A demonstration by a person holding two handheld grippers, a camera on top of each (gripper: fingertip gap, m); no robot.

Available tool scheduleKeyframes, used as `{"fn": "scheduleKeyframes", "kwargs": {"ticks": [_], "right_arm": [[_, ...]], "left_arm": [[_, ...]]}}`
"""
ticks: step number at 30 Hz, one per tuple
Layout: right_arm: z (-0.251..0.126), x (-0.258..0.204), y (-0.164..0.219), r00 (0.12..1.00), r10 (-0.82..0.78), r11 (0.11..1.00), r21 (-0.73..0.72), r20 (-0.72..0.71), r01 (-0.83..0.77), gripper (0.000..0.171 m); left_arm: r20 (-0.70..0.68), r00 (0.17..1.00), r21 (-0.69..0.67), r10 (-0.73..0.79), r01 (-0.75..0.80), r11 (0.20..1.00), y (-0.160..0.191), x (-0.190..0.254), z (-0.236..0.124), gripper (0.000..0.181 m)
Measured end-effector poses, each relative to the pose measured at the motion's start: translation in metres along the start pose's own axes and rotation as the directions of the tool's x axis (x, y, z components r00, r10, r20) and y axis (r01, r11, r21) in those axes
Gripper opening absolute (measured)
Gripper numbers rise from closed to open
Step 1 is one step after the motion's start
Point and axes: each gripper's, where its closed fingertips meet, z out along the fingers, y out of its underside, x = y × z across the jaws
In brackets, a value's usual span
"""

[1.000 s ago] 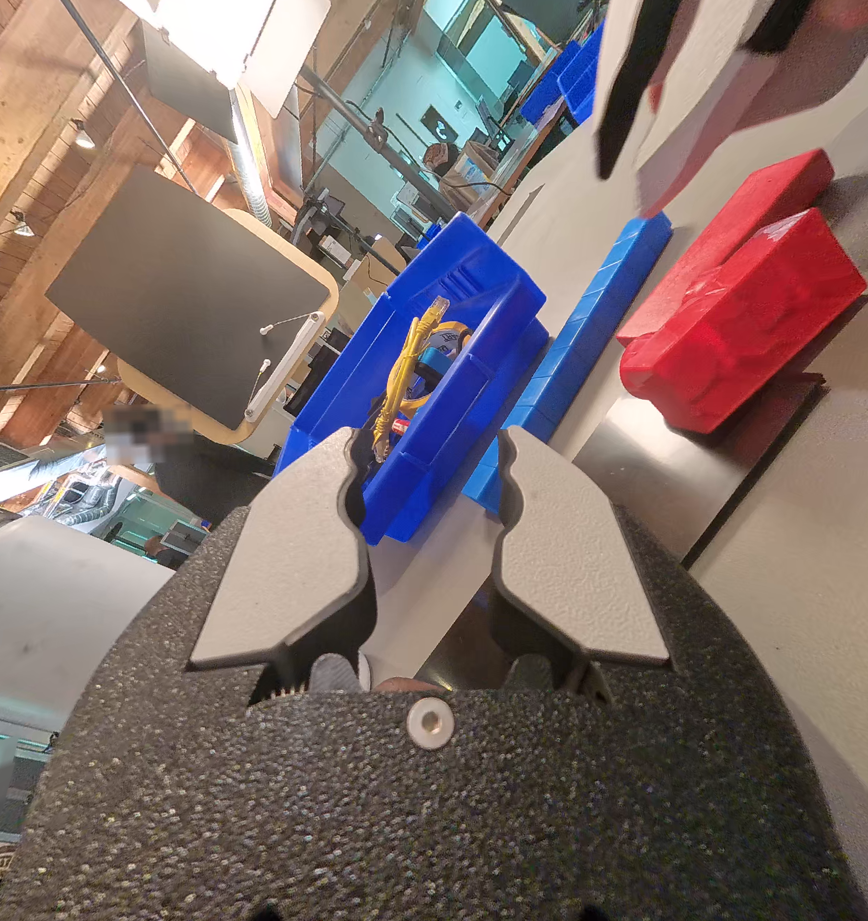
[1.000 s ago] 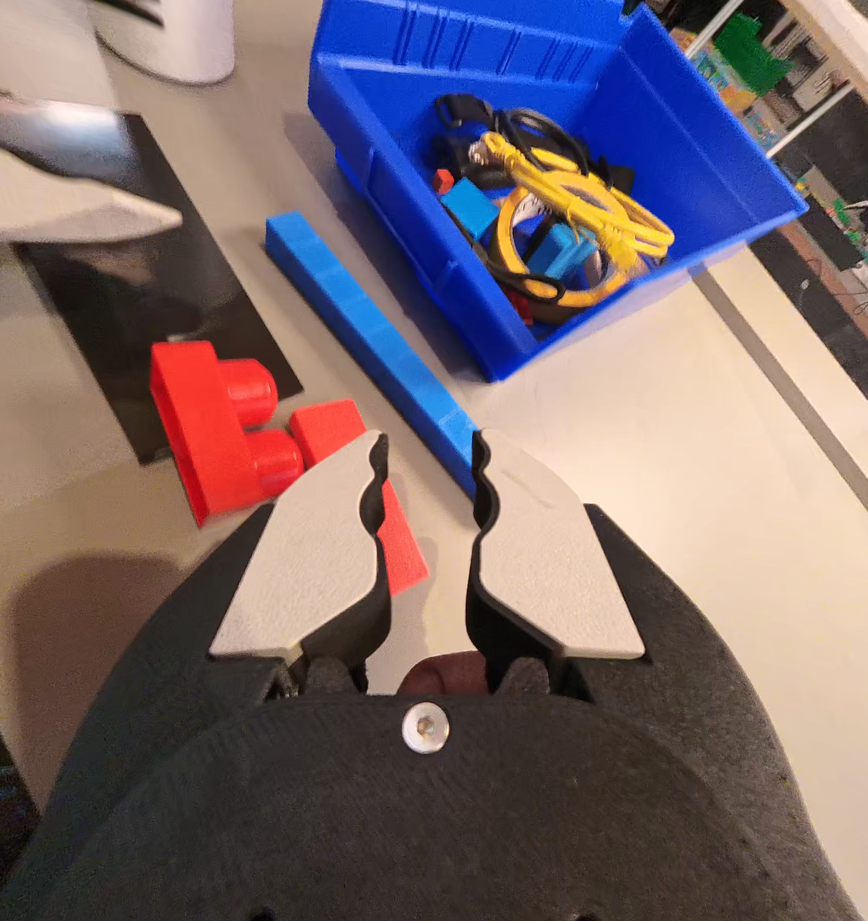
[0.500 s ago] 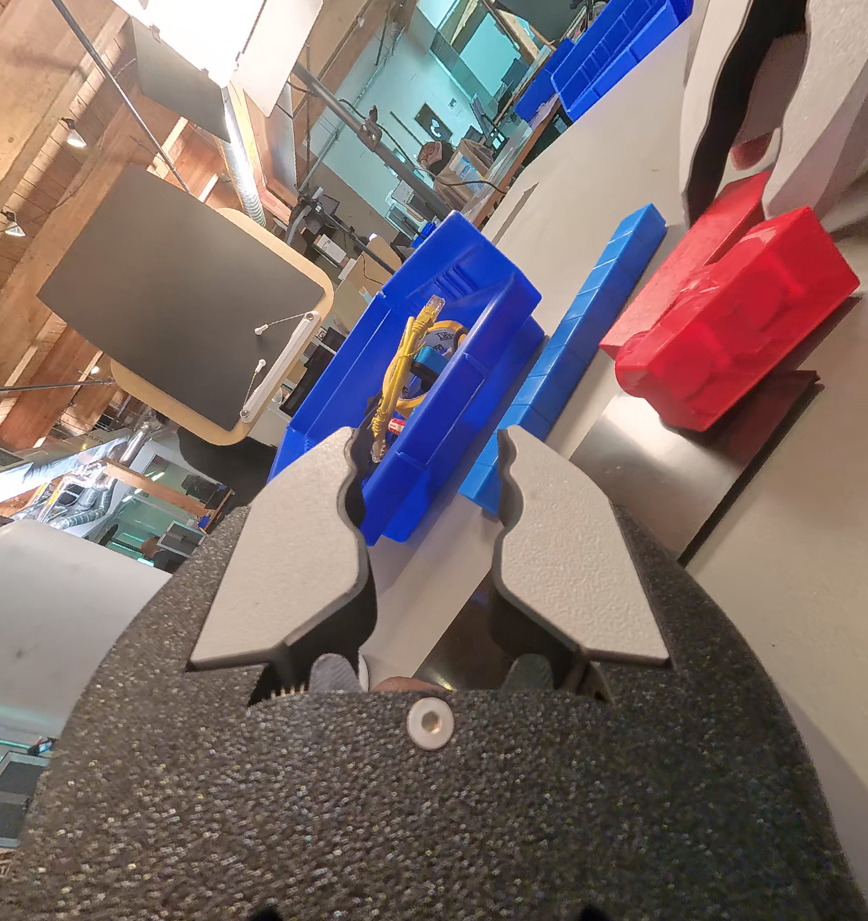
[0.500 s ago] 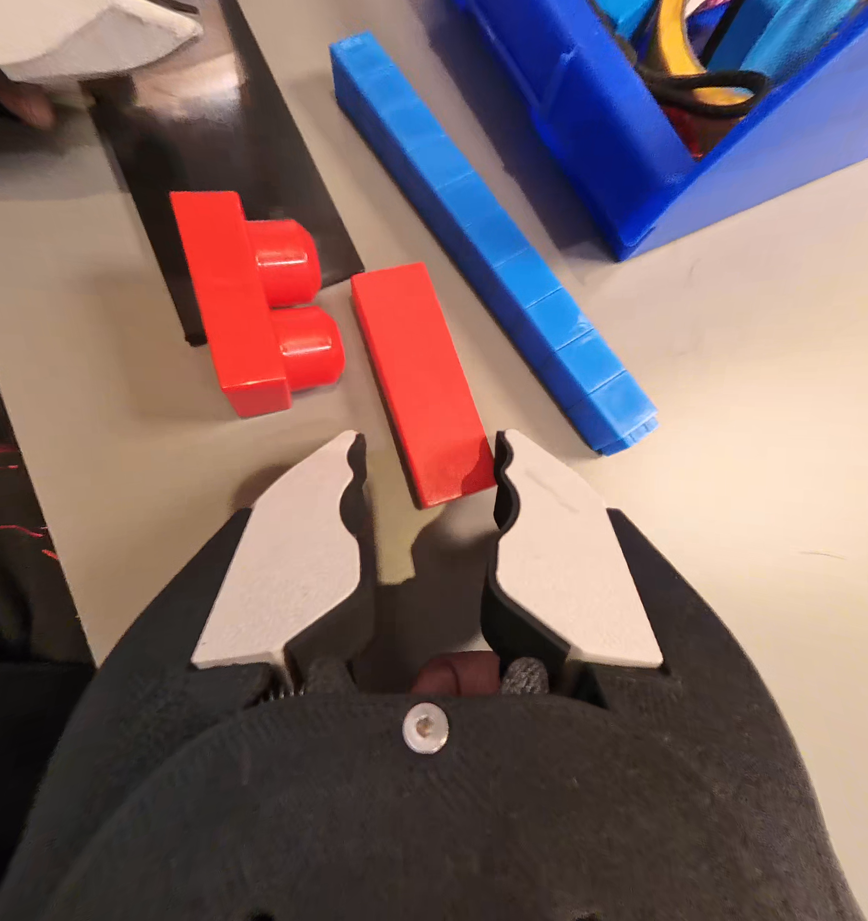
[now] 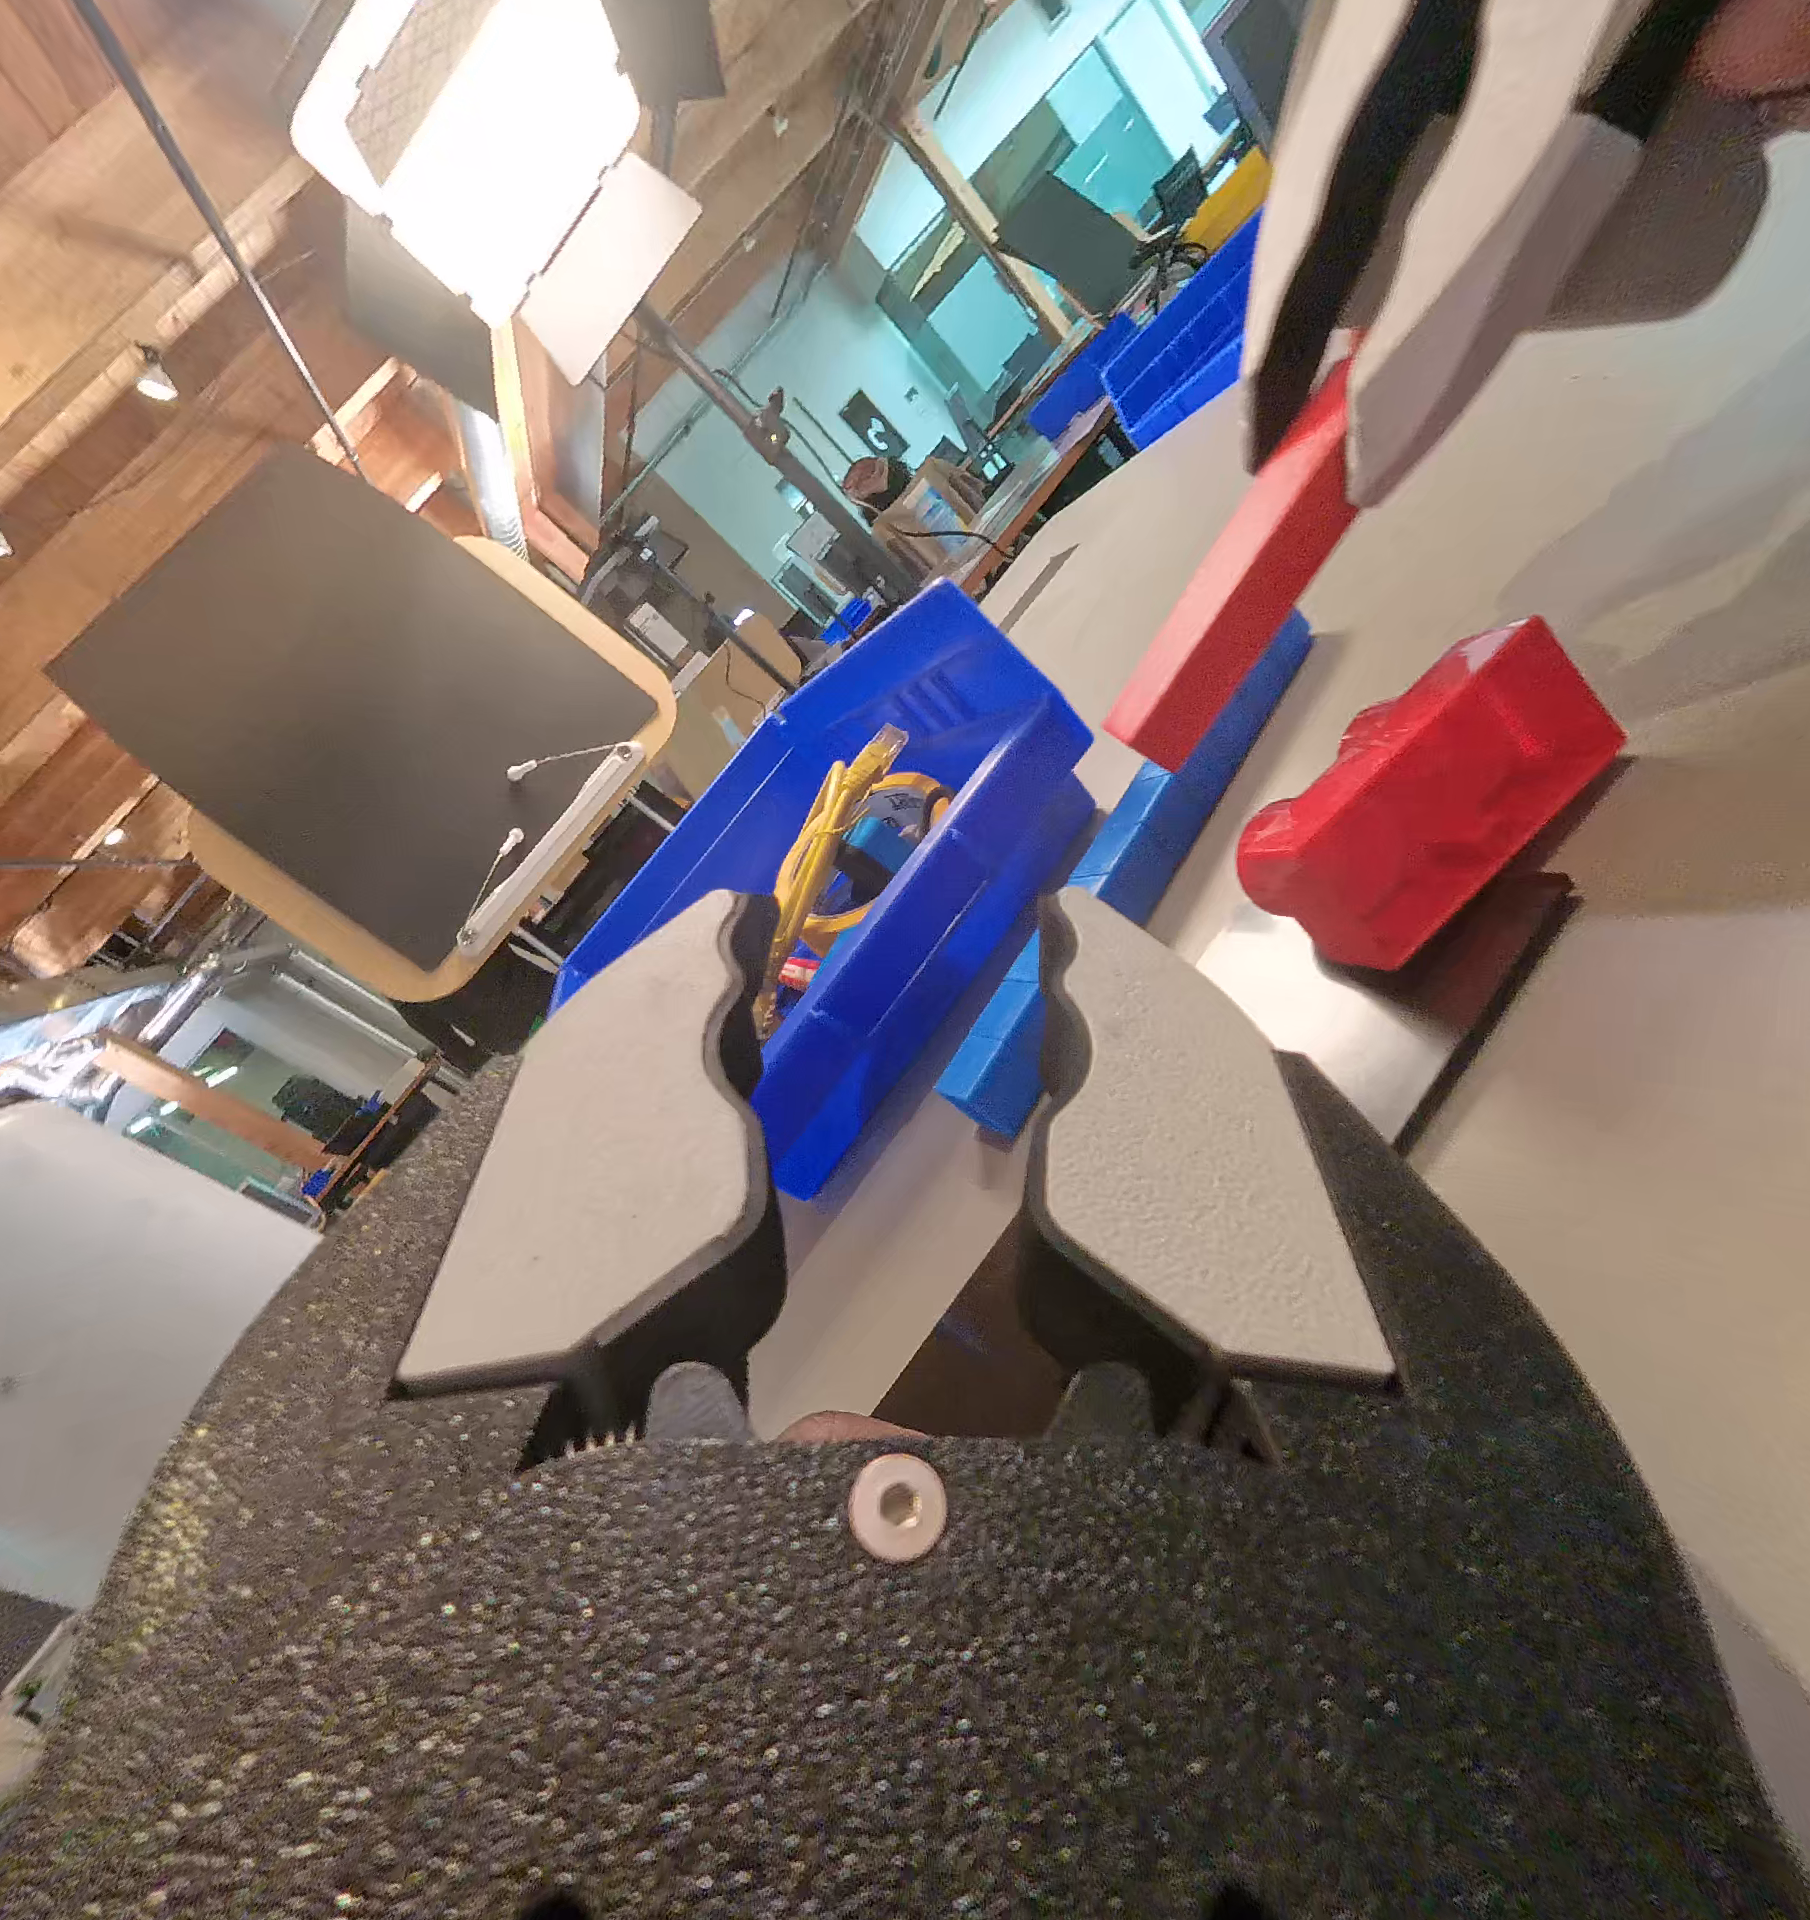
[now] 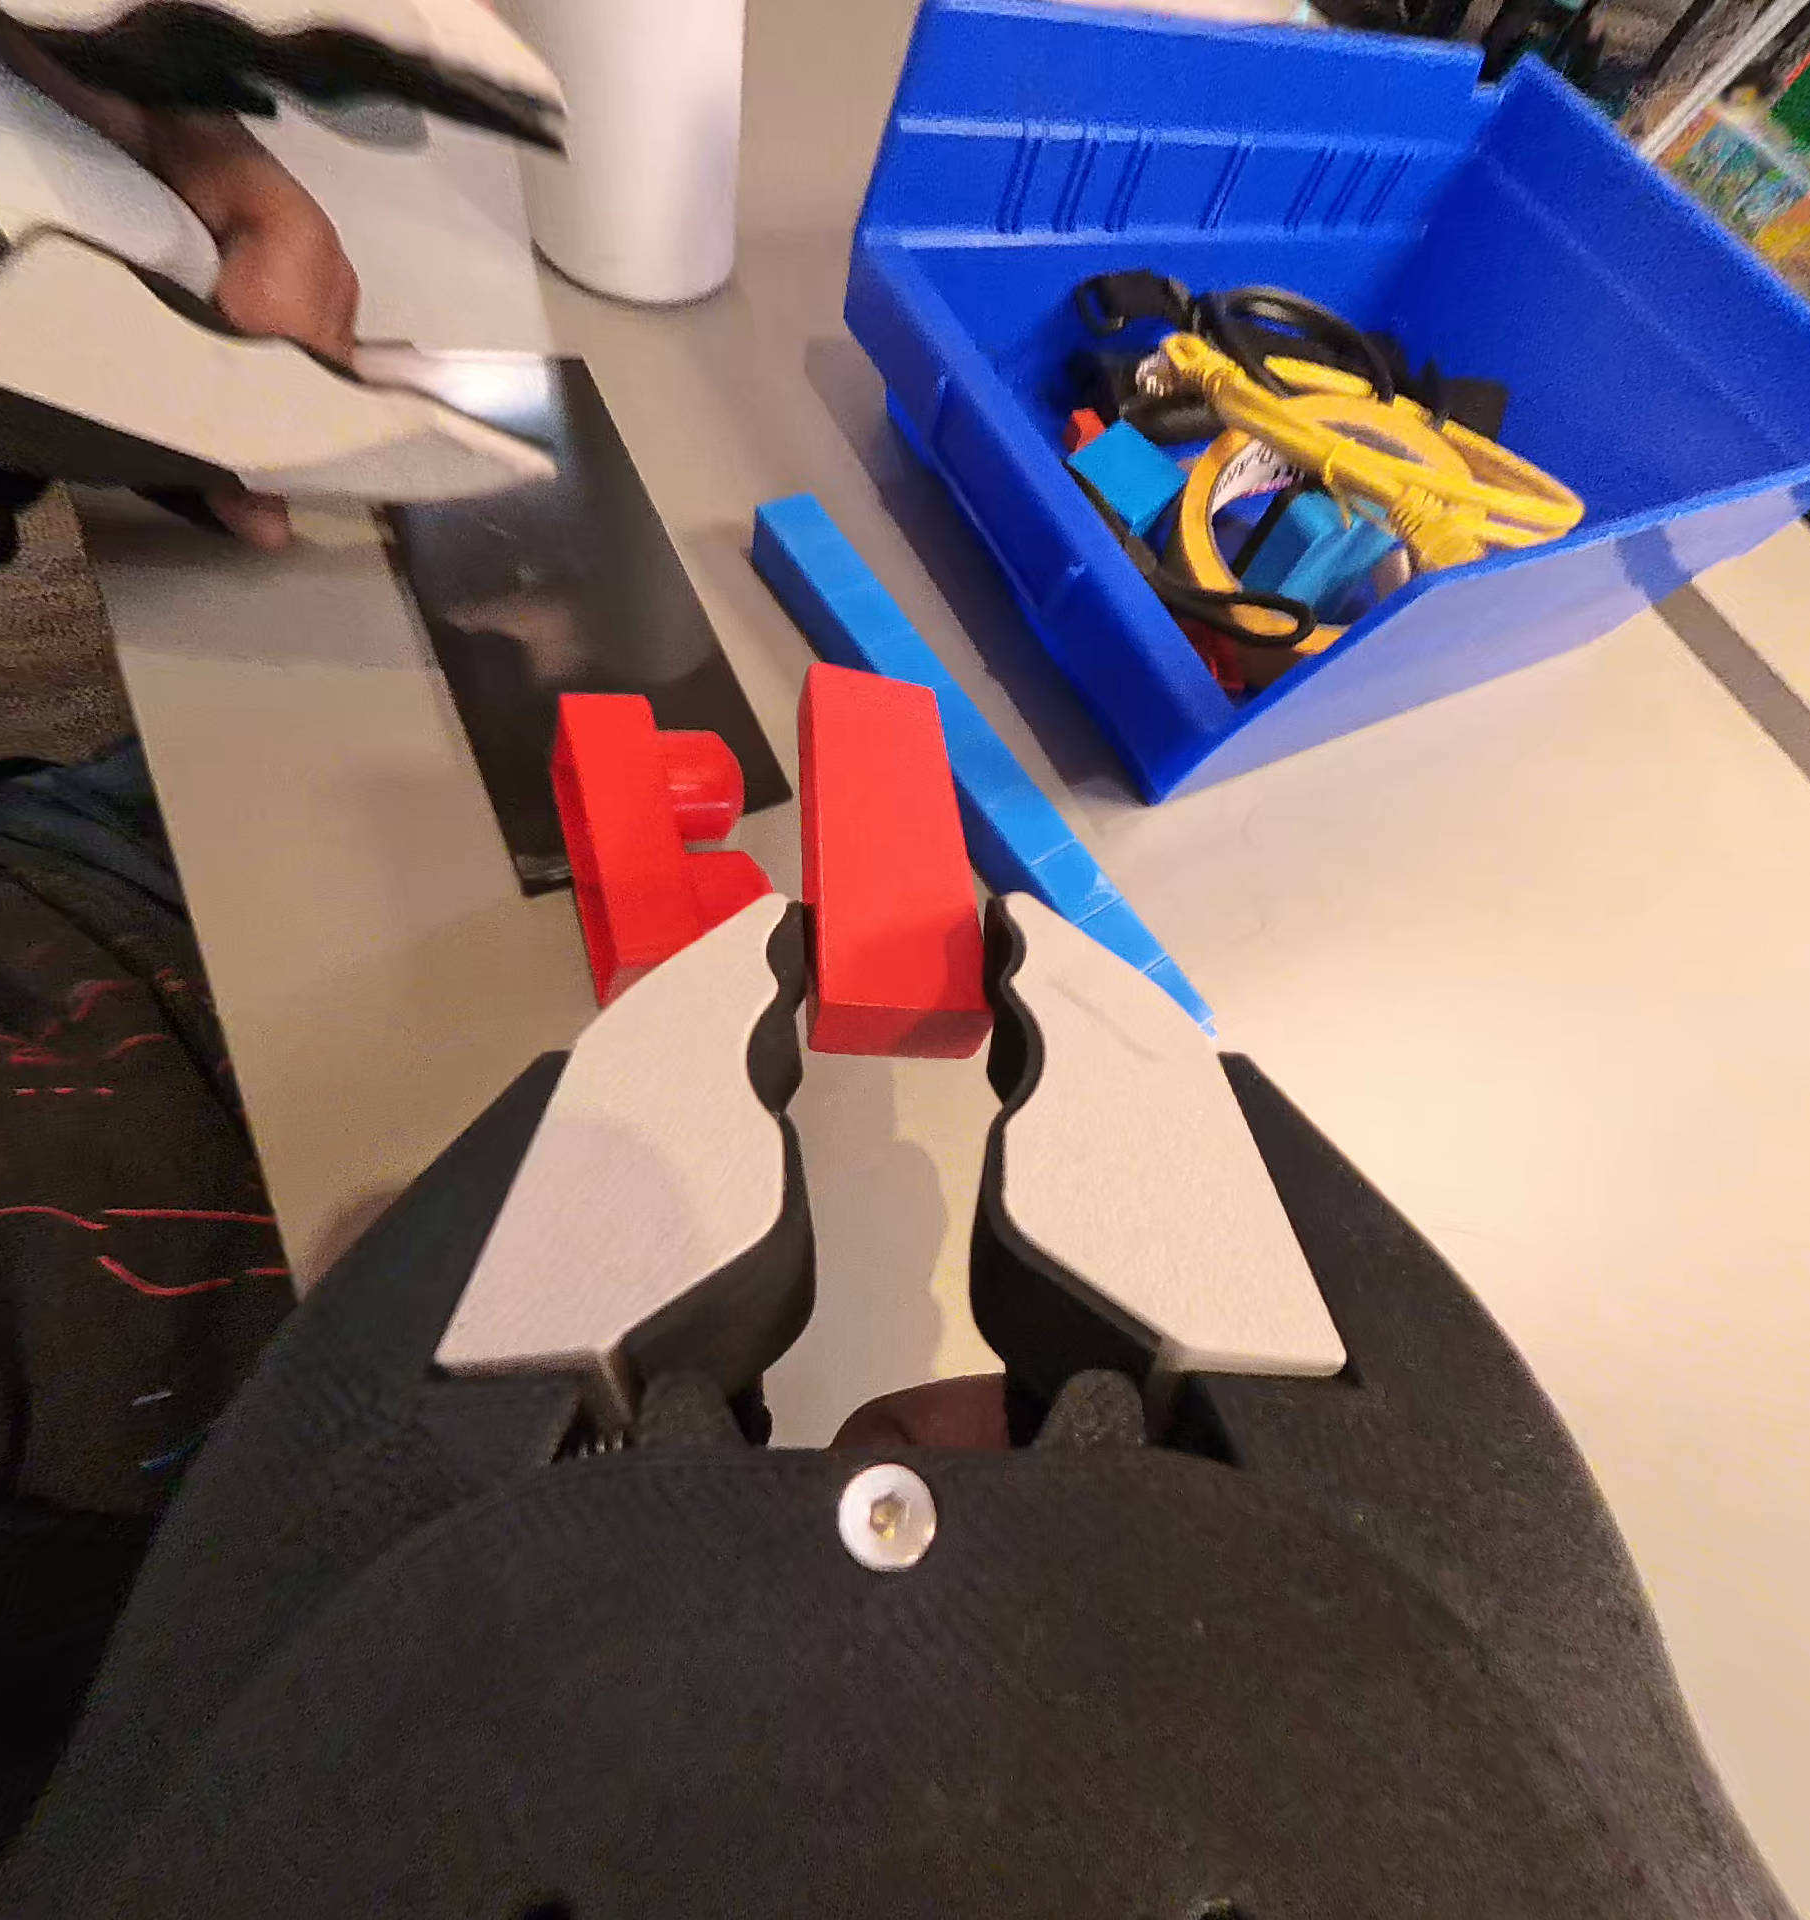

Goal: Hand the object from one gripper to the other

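My right gripper (image 6: 890, 951) is shut on the near end of a flat red rectangular block (image 6: 880, 831) and holds it lifted above the table. In the left wrist view the same red block (image 5: 1233, 603) hangs from the right gripper (image 5: 1316, 447) at the upper right. My left gripper (image 5: 890, 956) is open and empty, low over the table; it also shows at the upper left of the right wrist view (image 6: 527, 281), held by a hand.
A red studded brick (image 6: 636, 821) lies on the edge of a black mat (image 6: 558, 613). A long blue bar (image 6: 922, 675) lies beside a blue bin (image 6: 1503, 239) of cables and parts. A white cylinder (image 6: 631, 156) stands behind.
My right gripper came down over the flat red block, closed on its end and lifted it off the table. The left gripper stayed open and shifted only slightly.
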Motion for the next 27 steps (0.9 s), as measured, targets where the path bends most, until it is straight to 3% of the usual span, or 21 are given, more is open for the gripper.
{"fn": "scheduleKeyframes", "kwargs": {"ticks": [6, 14, 19, 22, 27], "right_arm": [[-0.005, -0.012, -0.031, 1.0, 0.006, 0.996, 0.085, -0.021, -0.004, 0.033], [0.0, -0.072, -0.062, 0.983, -0.028, 0.987, 0.159, 0.182, -0.001, 0.033], [0.01, -0.088, -0.061, 0.97, -0.062, 0.987, 0.159, 0.233, 0.025, 0.033], [0.011, -0.088, -0.06, 0.965, -0.065, 0.984, 0.178, 0.255, 0.02, 0.032], [0.008, -0.07, -0.068, 0.985, -0.135, 0.957, 0.272, 0.11, 0.101, 0.034]], "left_arm": [[-0.05, 0.999, 0.082, 0.008, -0.004, 0.997, -0.017, 0.013, -0.005, 0.053], [-0.084, 0.995, 0.166, 0.047, -0.032, 0.986, -0.03, 0.025, -0.009, 0.059], [-0.123, 0.989, 0.18, 0.081, -0.058, 0.982, -0.03, 0.032, -0.012, 0.03], [-0.153, 0.982, 0.163, 0.111, -0.085, 0.983, -0.027, 0.038, -0.012, 0.023], [-0.144, 0.987, 0.083, 0.075, -0.064, 0.995, -0.018, 0.033, -0.007, 0.017]]}}
